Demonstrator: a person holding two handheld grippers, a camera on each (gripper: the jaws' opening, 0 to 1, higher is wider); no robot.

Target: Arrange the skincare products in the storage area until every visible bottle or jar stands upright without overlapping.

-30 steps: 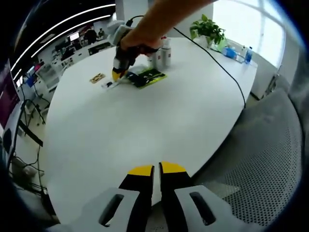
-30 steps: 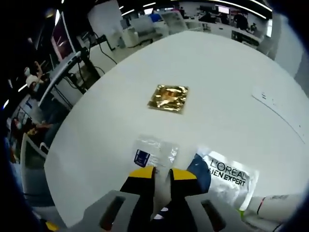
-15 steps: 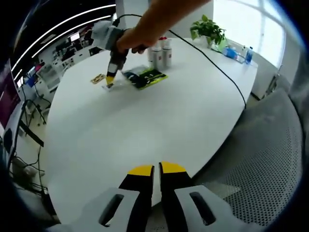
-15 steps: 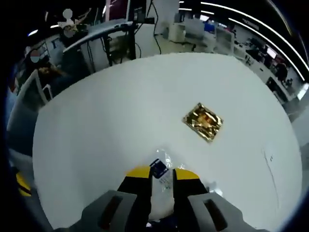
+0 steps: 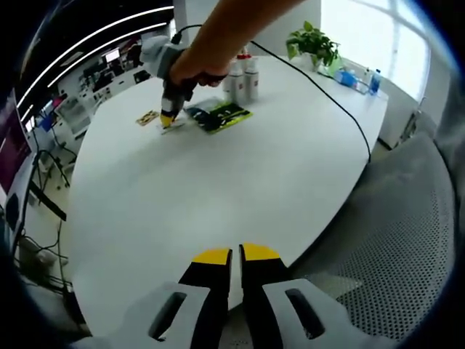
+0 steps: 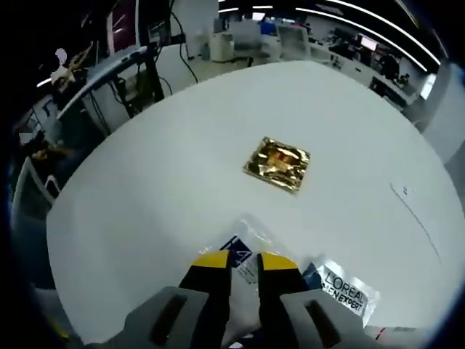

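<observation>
White tabletop (image 5: 218, 182) spread wide ahead of my left gripper (image 5: 236, 254), whose yellow-tipped jaws sat pressed almost together over the near edge with nothing between them, beside a grey mesh chair back (image 5: 407, 240). Far across the table I saw the right gripper (image 5: 168, 118) in a person's hand (image 5: 192, 65), pointed down at the surface with its yellow tip against a small clear sachet (image 5: 173, 127). Left of that lay a small gold foil sachet (image 5: 147, 117), flat and apart from the rest. Just right of the tip rested a flat dark and green packet (image 5: 218, 115), and behind it stood a tight cluster of white bottles with red caps (image 5: 242, 78), all upright as far as I could tell. A black cable (image 5: 327, 102) ran over the table towards the right edge, and a potted green plant (image 5: 314, 45) stood at the far corner. In the right gripper view, my right gripper (image 6: 244, 259) had its jaws nipped on the clear plastic sachet with a blue label (image 6: 243, 247), which lay flat on the white table (image 6: 167, 174). Beyond it, well apart, lay the gold foil sachet (image 6: 277, 163). To the right, near the jaws, a white and dark blue printed sachet (image 6: 340, 287) lay flat.
</observation>
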